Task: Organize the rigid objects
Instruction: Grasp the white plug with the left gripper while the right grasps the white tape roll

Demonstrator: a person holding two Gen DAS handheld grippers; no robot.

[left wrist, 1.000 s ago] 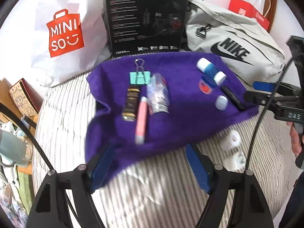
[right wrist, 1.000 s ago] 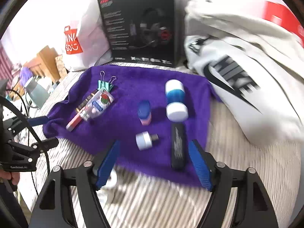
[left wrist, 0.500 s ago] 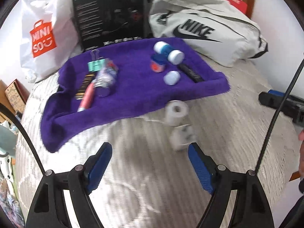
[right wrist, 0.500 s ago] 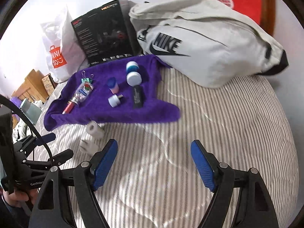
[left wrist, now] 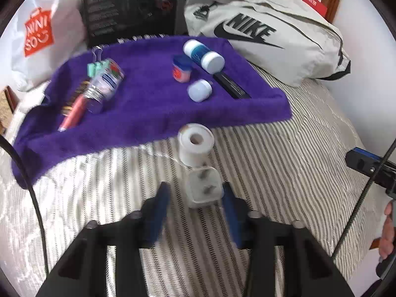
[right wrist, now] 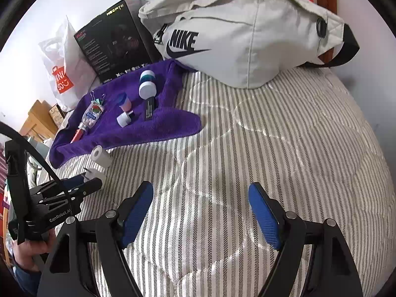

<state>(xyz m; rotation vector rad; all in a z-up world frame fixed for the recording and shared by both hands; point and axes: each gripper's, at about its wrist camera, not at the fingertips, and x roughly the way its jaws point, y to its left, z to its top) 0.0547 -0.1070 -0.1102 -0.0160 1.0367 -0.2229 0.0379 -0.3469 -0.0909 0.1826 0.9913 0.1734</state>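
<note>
Presently: left tool, fingers narrowed either side of a white plug adapter on the striped bed, contact not discernible through blur. White tape roll just beyond it, at the purple towel's edge. Right tool spread wide, holding nothing, above bare bedding.

— How do the left tongs stand?
— Low and pointing forward, their blue pads drawn partway in, with a gap still between them; the picture is blurred there.
— And the right tongs?
— Spread wide, blue pads well apart, nothing between them.
— Any hands?
— One hand grips the left handle from below.
</note>
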